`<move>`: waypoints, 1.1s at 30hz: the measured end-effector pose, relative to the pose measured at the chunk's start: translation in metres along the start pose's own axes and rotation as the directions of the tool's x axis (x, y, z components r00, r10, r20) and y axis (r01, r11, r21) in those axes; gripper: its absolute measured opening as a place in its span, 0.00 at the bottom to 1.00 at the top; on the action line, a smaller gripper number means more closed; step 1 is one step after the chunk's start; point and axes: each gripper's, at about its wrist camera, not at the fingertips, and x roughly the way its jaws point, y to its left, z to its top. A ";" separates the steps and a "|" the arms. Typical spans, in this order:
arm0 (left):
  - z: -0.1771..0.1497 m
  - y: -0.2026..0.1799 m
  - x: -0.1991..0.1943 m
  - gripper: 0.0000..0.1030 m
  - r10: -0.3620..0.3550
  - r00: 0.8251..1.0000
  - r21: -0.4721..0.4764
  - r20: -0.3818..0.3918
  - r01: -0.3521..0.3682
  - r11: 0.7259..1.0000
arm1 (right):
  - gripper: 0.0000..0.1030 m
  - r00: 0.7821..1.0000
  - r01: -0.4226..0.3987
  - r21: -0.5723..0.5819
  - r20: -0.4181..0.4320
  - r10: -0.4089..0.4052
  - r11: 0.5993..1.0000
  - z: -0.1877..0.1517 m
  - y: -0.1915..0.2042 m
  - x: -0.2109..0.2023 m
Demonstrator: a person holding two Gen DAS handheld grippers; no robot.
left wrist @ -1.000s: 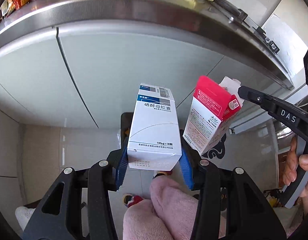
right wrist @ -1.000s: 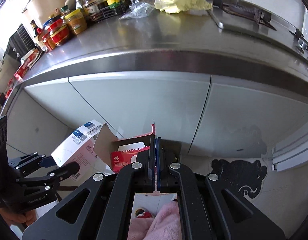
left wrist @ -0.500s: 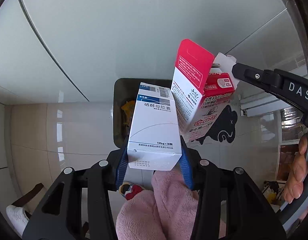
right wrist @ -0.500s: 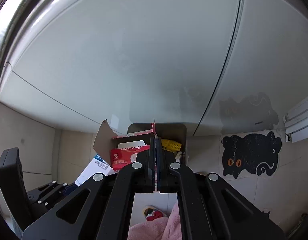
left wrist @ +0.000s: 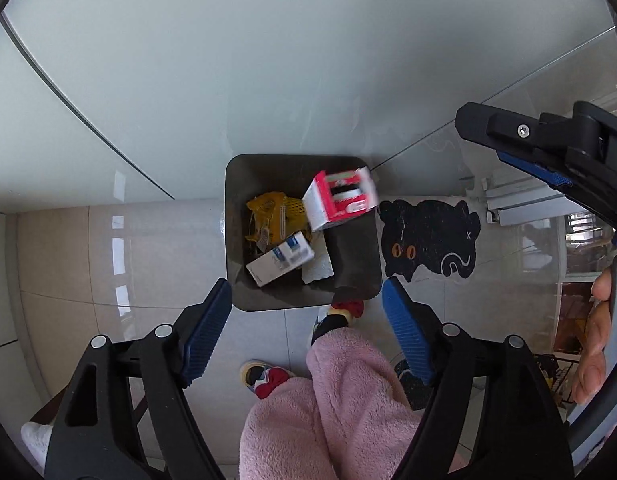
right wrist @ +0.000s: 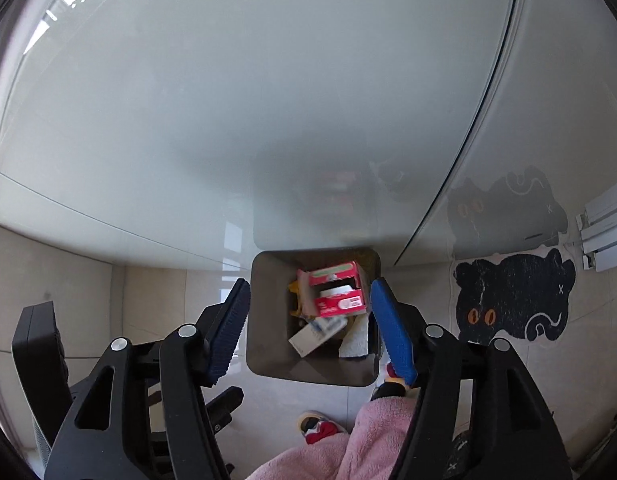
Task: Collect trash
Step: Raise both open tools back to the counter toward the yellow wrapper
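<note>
Now that both cartons have left the tongs, the red-and-white carton (left wrist: 340, 199) sits inside the dark square bin (left wrist: 234, 216), blurred and tilted at the far right of the opening, seemingly not yet settled. The white-and-blue medicine box (left wrist: 279, 258) lies lower, on its side, towards the near left of the bin's interior. A second ago each was gripped above the bin: the white box in the left tongs, the red carton by its flap in the right tongs. Neither is held now.

Also in the bin are a yellow net wrapper (left wrist: 274, 216) and a piece of white paper (left wrist: 317, 268), just beside the white box.

The left tongs (left wrist: 306, 332) are opening, well spread, with nothing between the blue pads (left wrist: 206, 330); the bin's near rim shows through the gap. The right tongs (right wrist: 310, 326) are likewise opening, wide and empty, poised directly above the bin. In the left wrist view they enter from the upper right, with the person's hand (left wrist: 594, 354) on the handle.

Around the bin: pale floor tiles, glossy cabinet doors (left wrist: 268, 60) behind, a black cat-shaped mat (left wrist: 428, 236) to the right, and the person's pink fleece trouser leg (left wrist: 348, 400) below.

Judgement: this deposit is complete. Both tongs are free for further trash, none of which is visible in these views.
</note>
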 end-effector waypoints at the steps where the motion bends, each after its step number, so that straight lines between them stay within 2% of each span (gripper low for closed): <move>1: 0.001 -0.001 -0.007 0.72 0.003 1.000 -0.004 0.006 -0.003 1.000 | 0.62 1.000 -0.003 -0.006 0.002 0.003 1.000 0.002 0.002 -0.006; 2: 0.003 0.001 -0.015 0.73 0.005 1.000 -0.006 0.012 -0.005 1.000 | 0.62 1.000 -0.006 -0.014 0.004 0.006 1.000 0.004 0.004 -0.013; 4: 0.004 -0.003 -0.033 0.75 0.004 1.000 -0.005 0.028 -0.004 1.000 | 0.73 1.000 -0.009 -0.033 0.018 0.009 0.999 0.007 0.006 -0.033; 8: 0.007 -0.018 -0.077 0.80 0.014 0.997 0.018 0.081 -0.015 1.000 | 0.83 0.998 -0.012 -0.063 0.067 0.016 0.998 0.012 0.008 -0.085; 9: 0.008 -0.023 -0.087 0.81 0.013 0.995 0.019 0.094 -0.015 1.000 | 0.89 0.996 -0.014 -0.066 0.084 0.019 0.998 0.013 0.009 -0.099; 13: 0.013 -0.034 -0.135 0.85 -0.017 0.988 0.020 0.152 0.014 1.000 | 0.97 0.987 -0.020 -0.079 0.156 0.033 0.997 0.019 0.010 -0.156; 15: 0.014 -0.041 -0.160 0.86 -0.016 0.981 0.022 0.193 0.012 1.000 | 0.97 0.980 -0.034 -0.088 0.194 0.050 0.996 0.025 0.009 -0.182; 18: 0.018 -0.050 -0.203 0.86 -0.025 0.962 0.031 0.272 0.017 0.999 | 0.97 0.960 -0.050 -0.105 0.269 0.076 0.993 0.035 0.007 -0.222; 23: 0.037 -0.066 -0.262 0.91 -0.009 0.911 0.045 0.413 -0.010 0.999 | 0.97 0.922 -0.050 -0.124 0.377 0.094 0.991 0.070 0.001 -0.272; 26: 0.057 -0.069 -0.286 0.91 -0.007 0.883 0.036 0.469 -0.012 0.999 | 0.97 0.908 -0.058 -0.119 0.406 0.101 0.991 0.098 -0.004 -0.283; 31: 0.093 -0.074 -0.305 0.91 0.007 0.850 0.037 0.527 -0.031 0.999 | 0.97 0.896 -0.130 -0.113 0.412 0.165 0.985 0.135 -0.010 -0.287; 33: 0.106 -0.076 -0.311 0.91 0.004 0.840 0.039 0.543 -0.031 0.999 | 0.97 0.898 -0.133 -0.126 0.405 0.174 0.983 0.150 -0.009 -0.282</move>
